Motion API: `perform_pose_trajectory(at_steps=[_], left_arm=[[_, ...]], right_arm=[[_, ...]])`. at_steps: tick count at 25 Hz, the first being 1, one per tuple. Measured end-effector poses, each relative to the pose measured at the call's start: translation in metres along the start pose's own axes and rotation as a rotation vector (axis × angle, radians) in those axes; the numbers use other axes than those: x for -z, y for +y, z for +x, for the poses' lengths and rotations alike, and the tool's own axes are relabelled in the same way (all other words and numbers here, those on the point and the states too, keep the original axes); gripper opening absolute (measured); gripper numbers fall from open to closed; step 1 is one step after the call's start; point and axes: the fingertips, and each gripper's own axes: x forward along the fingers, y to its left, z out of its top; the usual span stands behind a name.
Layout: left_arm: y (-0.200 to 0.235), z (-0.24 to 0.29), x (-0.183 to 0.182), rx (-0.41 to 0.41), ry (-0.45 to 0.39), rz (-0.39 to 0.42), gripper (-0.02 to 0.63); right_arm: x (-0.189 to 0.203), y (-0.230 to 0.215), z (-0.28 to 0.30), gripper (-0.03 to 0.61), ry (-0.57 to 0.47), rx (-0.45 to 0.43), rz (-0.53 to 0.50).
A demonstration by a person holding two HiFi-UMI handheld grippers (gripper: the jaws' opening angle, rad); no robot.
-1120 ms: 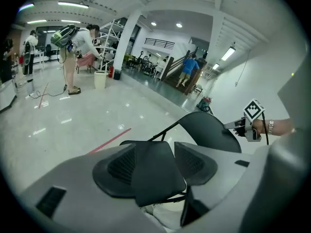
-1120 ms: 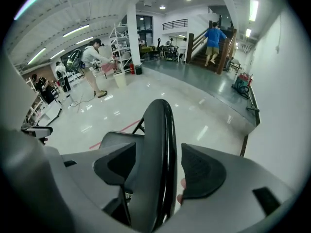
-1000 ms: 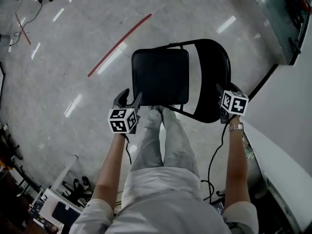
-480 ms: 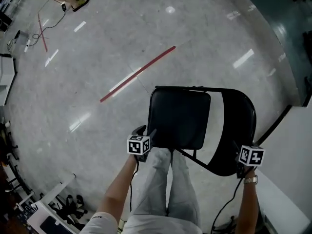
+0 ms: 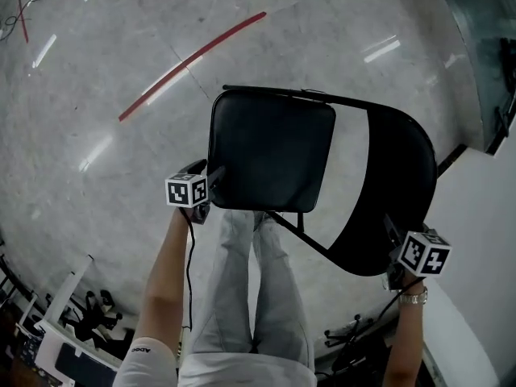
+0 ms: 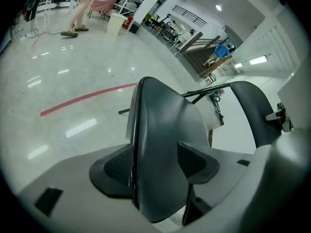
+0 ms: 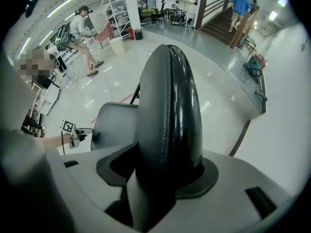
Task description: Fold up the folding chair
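Black metal folding chair point(image 5: 266, 151): our right gripper point(image 7: 165, 164) pinched its backrest point(image 7: 170, 106); our left gripper's point(image 6: 155, 166) just-widening jaws loosely straddled its seat point(image 6: 160, 130), liable to slip.

Black folding chair point(image 5: 270, 147), red floor stripe point(image 5: 193, 55)

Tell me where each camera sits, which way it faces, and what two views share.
Head view: on the person's head, steeply down at the folding chair; shows arms, legs, left tongs, right tongs.
Left gripper view: on the left tongs, along jaws just opened around the seat; no body shown.
Right gripper view: on the right tongs, along jaws just closed on the backrest; shows the left arm.
Shared: all show the seat.
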Motion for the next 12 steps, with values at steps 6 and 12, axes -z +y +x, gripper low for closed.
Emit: perform_pose_trajectory(at_steps=[6,12], left_arm=[[0.008,0.014,-0.005,0.211,-0.004,-0.047,0.321],[0.027,0.031,-0.013,0.259,0.05,-0.071,0.36]], right_arm=[[0.001,0.002,0.0,0.238,0.011,0.0,0.006],[0.002,0.0,0.003,0.236,0.039,-0.023,0.035]])
